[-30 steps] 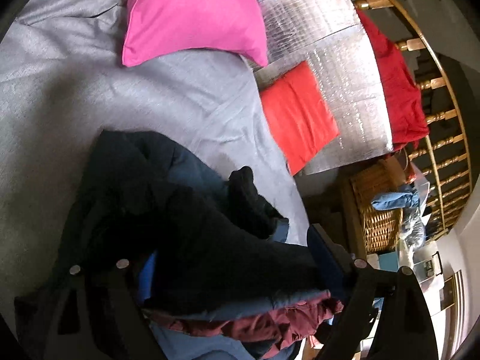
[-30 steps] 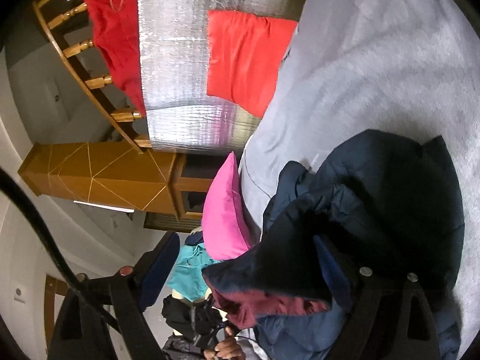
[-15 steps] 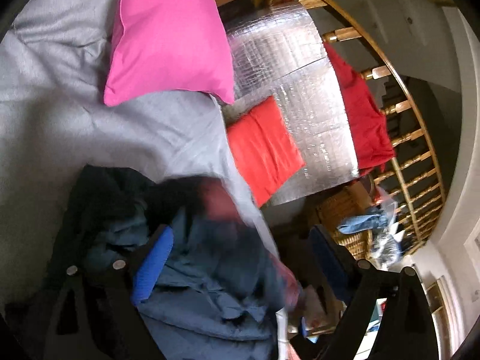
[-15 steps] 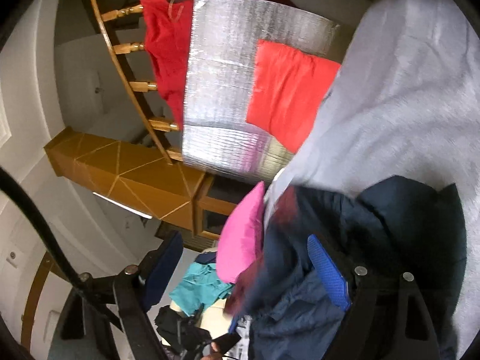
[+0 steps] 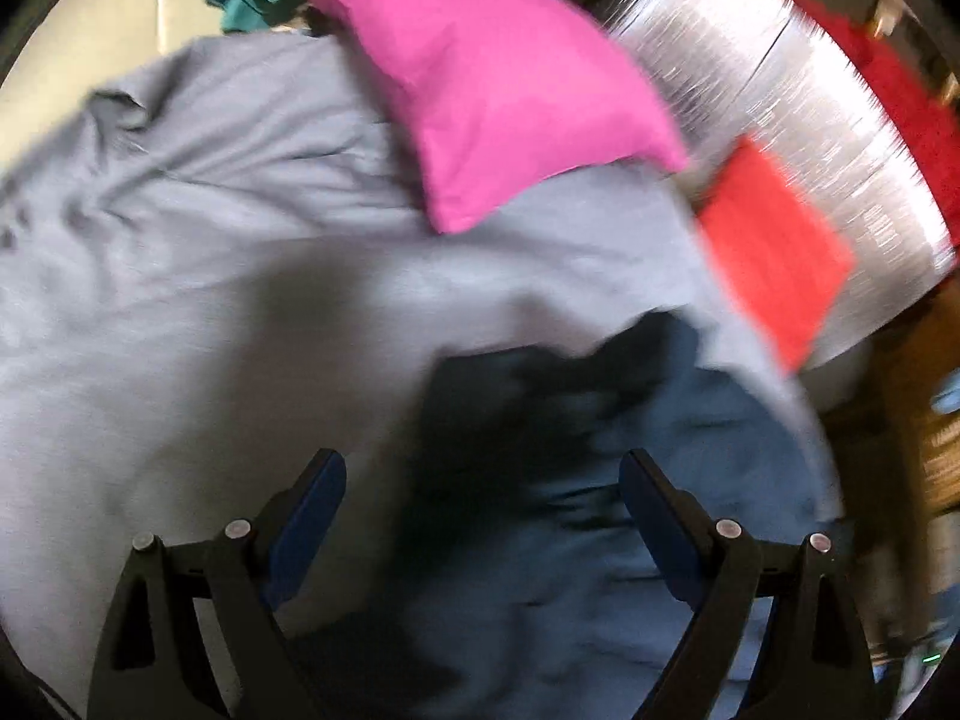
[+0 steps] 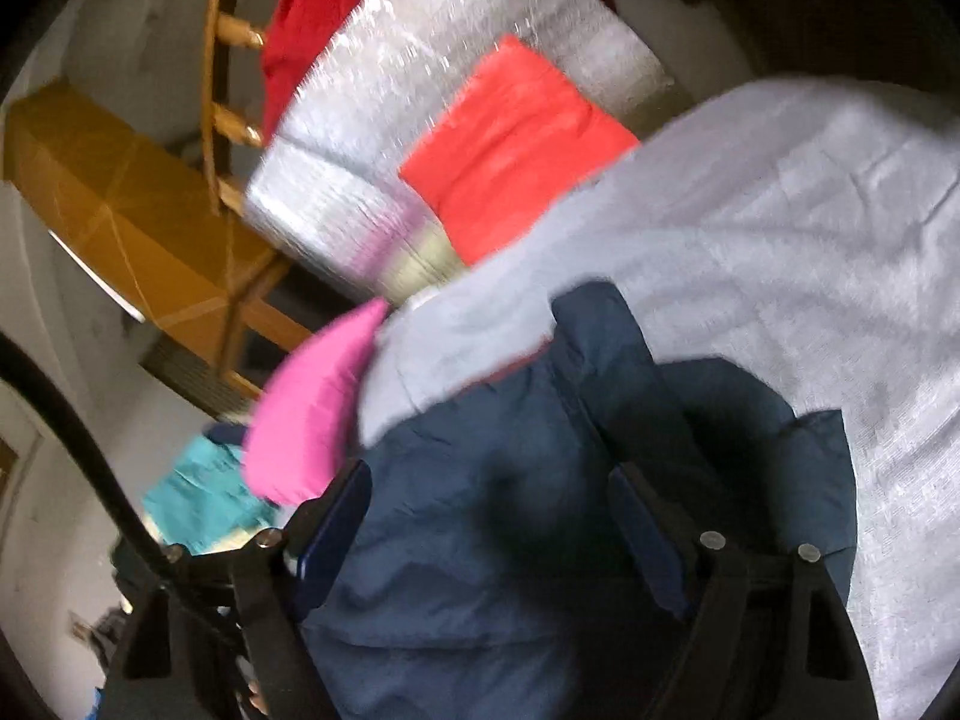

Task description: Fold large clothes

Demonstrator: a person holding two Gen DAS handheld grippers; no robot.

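Note:
A dark navy padded jacket (image 5: 600,540) lies bunched on the grey bedsheet (image 5: 210,300); the left wrist view is blurred. My left gripper (image 5: 483,474) is open just above the jacket's left edge, with nothing between its blue pads. In the right wrist view the jacket (image 6: 510,570) fills the lower middle, a strip of maroon lining showing at its top edge. My right gripper (image 6: 495,516) is open over the jacket, its fingers apart and holding nothing.
A pink pillow (image 5: 492,90) lies on the sheet beyond the jacket. A red cushion (image 5: 774,252) leans on a silver foil panel (image 5: 810,138). A wooden railing with a red cloth (image 6: 312,12) stands behind. Teal clothing (image 6: 198,504) lies past the pillow.
Both grippers held the jacket a second ago and have opened and let it go. The jacket has dropped flatter onto the sheet, and both cameras have swung.

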